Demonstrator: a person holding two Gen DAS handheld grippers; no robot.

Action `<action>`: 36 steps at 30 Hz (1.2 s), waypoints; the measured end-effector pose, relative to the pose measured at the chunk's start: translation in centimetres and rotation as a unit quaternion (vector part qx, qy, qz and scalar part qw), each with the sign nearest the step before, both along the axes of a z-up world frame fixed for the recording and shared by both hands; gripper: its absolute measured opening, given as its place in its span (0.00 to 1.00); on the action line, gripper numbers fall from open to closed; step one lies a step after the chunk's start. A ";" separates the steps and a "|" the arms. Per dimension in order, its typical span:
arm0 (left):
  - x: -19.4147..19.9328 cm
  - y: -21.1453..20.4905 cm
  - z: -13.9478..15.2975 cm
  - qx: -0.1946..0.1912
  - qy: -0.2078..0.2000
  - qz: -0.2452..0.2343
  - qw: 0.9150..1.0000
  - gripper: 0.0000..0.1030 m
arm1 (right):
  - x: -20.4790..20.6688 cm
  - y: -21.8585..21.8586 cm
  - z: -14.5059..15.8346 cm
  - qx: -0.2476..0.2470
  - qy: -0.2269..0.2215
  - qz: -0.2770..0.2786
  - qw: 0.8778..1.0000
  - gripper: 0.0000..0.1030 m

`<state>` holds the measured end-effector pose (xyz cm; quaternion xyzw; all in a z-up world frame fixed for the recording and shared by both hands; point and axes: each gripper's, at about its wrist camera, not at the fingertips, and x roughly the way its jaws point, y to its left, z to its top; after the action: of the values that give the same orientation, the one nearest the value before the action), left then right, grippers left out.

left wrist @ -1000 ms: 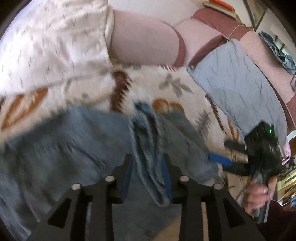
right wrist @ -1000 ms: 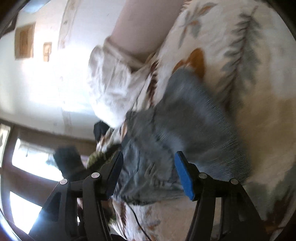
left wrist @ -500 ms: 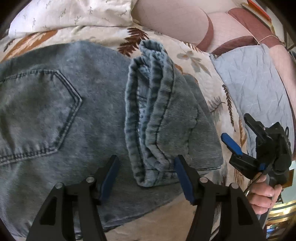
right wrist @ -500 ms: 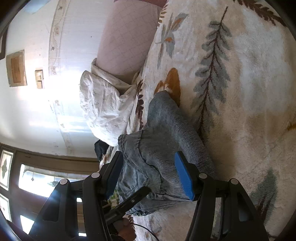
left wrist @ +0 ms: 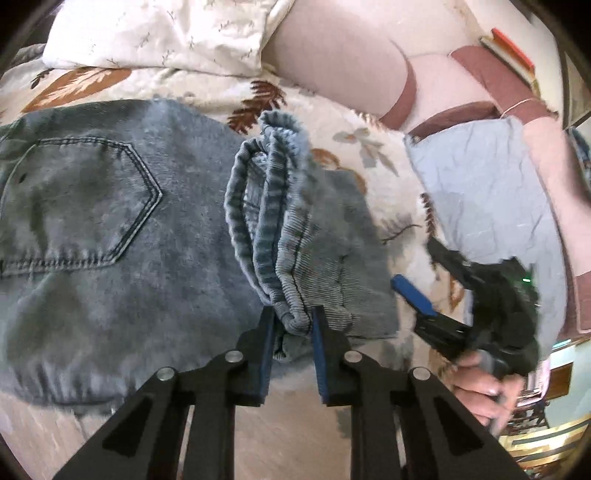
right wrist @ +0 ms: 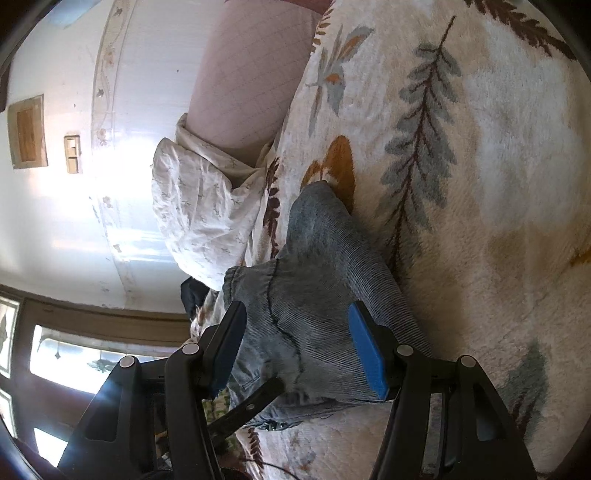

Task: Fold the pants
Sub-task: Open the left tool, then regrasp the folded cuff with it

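Note:
Blue denim pants [left wrist: 110, 229] lie on a leaf-patterned blanket [left wrist: 369, 147], back pocket up, with the legs folded over into a bunched stack [left wrist: 280, 229]. My left gripper [left wrist: 293, 325] is shut on the near end of that bunched fold. My right gripper [left wrist: 424, 280] shows at the right of the left wrist view, open, held in a hand just off the fold's right edge. In the right wrist view my right gripper [right wrist: 299, 339] is open, its blue pads on either side of the pants [right wrist: 321, 295], not pressing them.
A white patterned pillow [left wrist: 166, 33] and pink cushions [left wrist: 332, 55] lie behind the pants. A grey-blue cloth [left wrist: 487, 192] lies at the right. The blanket [right wrist: 461, 147] spreads wide to the right of the pants.
My left gripper, open around the folded legs half a second ago, has closed on the fold's near end. The right gripper stays open beside the fold.

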<state>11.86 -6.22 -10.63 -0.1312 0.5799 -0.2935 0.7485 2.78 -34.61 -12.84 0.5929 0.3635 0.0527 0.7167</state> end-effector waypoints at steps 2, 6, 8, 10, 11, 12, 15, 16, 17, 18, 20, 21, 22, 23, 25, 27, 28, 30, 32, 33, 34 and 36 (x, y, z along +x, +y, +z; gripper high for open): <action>-0.7 0.8 0.2 -0.019 0.009 0.006 1.000 0.21 | 0.0 0.1 -0.1 -0.001 0.001 0.001 1.000 0.56; -1.6 1.7 -2.2 0.016 0.041 0.012 0.999 0.21 | 0.0 0.4 -0.2 -0.005 0.005 0.005 1.000 0.56; -1.5 2.2 -4.1 0.014 0.081 0.020 0.996 0.21 | 0.2 0.6 -0.3 -0.006 0.009 0.009 1.000 0.56; -1.6 2.6 -4.1 0.005 0.081 0.019 0.997 0.21 | 0.3 0.9 -0.5 -0.010 0.017 0.014 1.000 0.56; -1.6 2.6 -3.6 0.005 0.076 0.019 0.997 0.22 | 0.3 0.9 -0.6 -0.008 0.019 0.016 1.000 0.56; -1.7 2.8 -3.0 0.009 0.063 0.019 0.998 0.24 | 0.3 0.9 -0.6 -0.007 0.018 0.016 1.000 0.56; -1.8 2.9 -0.3 0.022 0.002 0.027 0.999 0.30 | 0.1 0.7 -0.2 -0.010 0.009 0.011 1.000 0.56; -1.7 2.8 0.7 0.013 -0.017 0.028 0.999 0.30 | 0.0 0.6 -0.1 -0.009 0.007 0.009 1.000 0.56; -1.4 2.6 1.4 0.004 -0.028 0.031 0.999 0.30 | -0.1 0.5 -0.1 -0.008 0.006 0.007 1.000 0.56; -1.2 2.3 2.0 -0.005 -0.038 0.036 0.999 0.30 | -0.1 0.5 -0.2 -0.007 0.007 0.006 1.000 0.56; -0.4 1.2 3.0 -0.025 -0.061 0.041 0.997 0.30 | -0.1 0.7 -0.4 0.000 0.009 0.008 1.000 0.56; 0.1 0.4 3.2 -0.025 -0.072 0.042 0.996 0.30 | 0.0 0.8 -0.5 0.003 0.010 0.010 1.000 0.56; 0.6 -0.6 3.2 -0.011 -0.085 0.048 0.995 0.30 | 0.0 1.0 -0.5 0.003 0.012 0.013 1.000 0.56; 1.1 -1.6 3.0 0.003 -0.092 0.055 0.994 0.30 | 0.0 1.2 -0.6 0.003 0.014 0.017 1.000 0.56; 2.6 -3.3 1.8 0.028 -0.101 0.058 0.993 0.30 | 0.0 1.4 -0.7 0.003 0.016 0.022 1.000 0.56; 3.9 -4.3 0.1 0.061 -0.090 0.059 0.992 0.30 | 0.0 1.4 -0.9 0.004 0.022 0.024 0.999 0.56; 4.6 -4.6 -1.1 0.081 -0.081 0.060 0.992 0.30 | 0.1 1.5 -1.1 0.005 0.027 0.025 0.999 0.55; 5.7 -4.4 -3.6 0.101 -0.052 0.068 0.991 0.28 | 0.1 1.6 -1.8 0.000 0.044 0.032 0.999 0.51; 6.0 -3.8 -4.6 0.084 -0.049 0.076 0.992 0.20 | 0.2 1.8 -2.3 -0.017 0.067 0.044 0.997 0.44; 6.0 -3.6 -4.7 0.086 -0.052 0.074 0.992 0.19 | 0.3 2.0 -2.4 -0.025 0.077 0.051 0.995 0.44; 6.0 -3.5 -4.7 0.088 -0.053 0.072 0.992 0.17 | 0.3 2.2 -2.5 -0.035 0.083 0.057 0.994 0.42; 5.7 -3.3 -4.3 0.087 -0.051 0.072 0.992 0.17 | 0.5 2.7 -2.1 -0.061 0.087 0.068 0.992 0.42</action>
<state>17.56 -9.52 -14.94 -0.0914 0.5537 -0.1936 0.8047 3.28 -31.94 -14.98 0.5241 0.4664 0.0274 0.7121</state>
